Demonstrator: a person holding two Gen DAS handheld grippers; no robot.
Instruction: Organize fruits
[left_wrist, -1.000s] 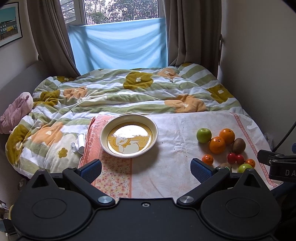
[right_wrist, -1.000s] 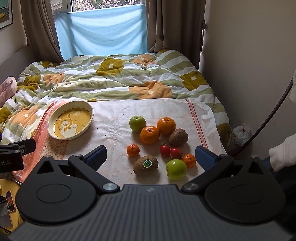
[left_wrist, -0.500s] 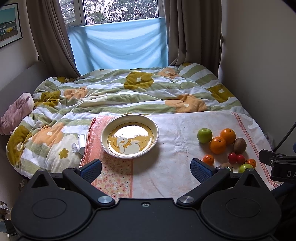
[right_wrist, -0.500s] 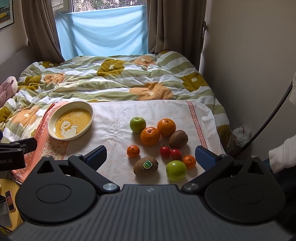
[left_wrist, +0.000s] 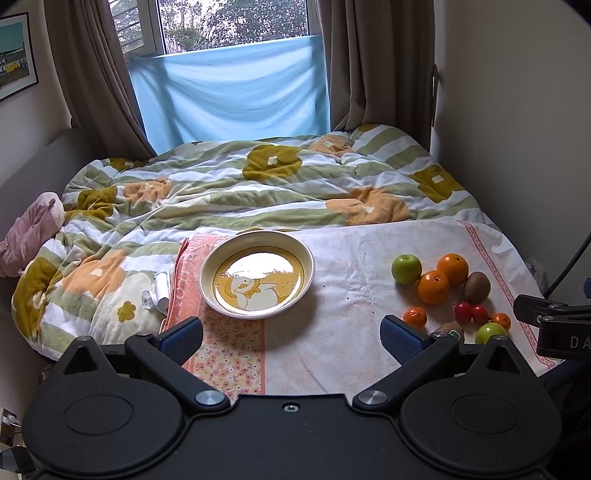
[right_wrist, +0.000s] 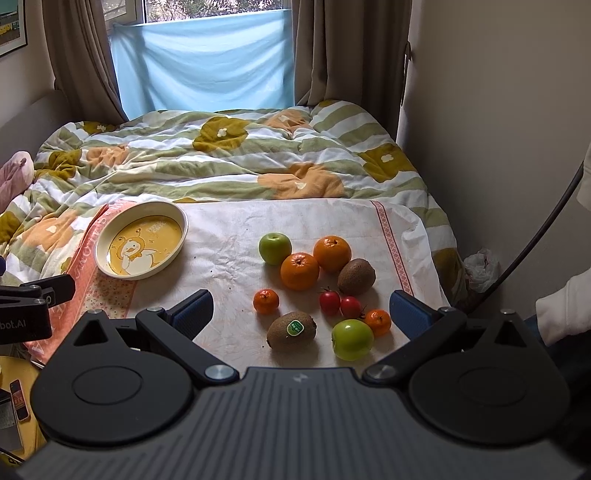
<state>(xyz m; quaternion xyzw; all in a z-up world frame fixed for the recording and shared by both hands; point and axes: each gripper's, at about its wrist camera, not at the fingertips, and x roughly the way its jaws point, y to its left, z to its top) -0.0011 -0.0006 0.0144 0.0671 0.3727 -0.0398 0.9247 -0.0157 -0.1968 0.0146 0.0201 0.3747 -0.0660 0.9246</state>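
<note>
With both the left claw (left_wrist: 291, 336) and right claw (right_wrist: 301, 310) spread wide and empty, the stickered kiwi (right_wrist: 291, 329) on the bed's cloth, right of the empty duck plate (right_wrist: 142, 239), looks light yet soft, best pinched gently across its middle.

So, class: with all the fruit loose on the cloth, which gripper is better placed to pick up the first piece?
Right. The right gripper hangs open over the fruit, the stickered kiwi between its fingers. The left gripper faces the empty bowl.

A striped duvet (right_wrist: 229, 162) lies below brown curtains (right_wrist: 343, 48).
</note>
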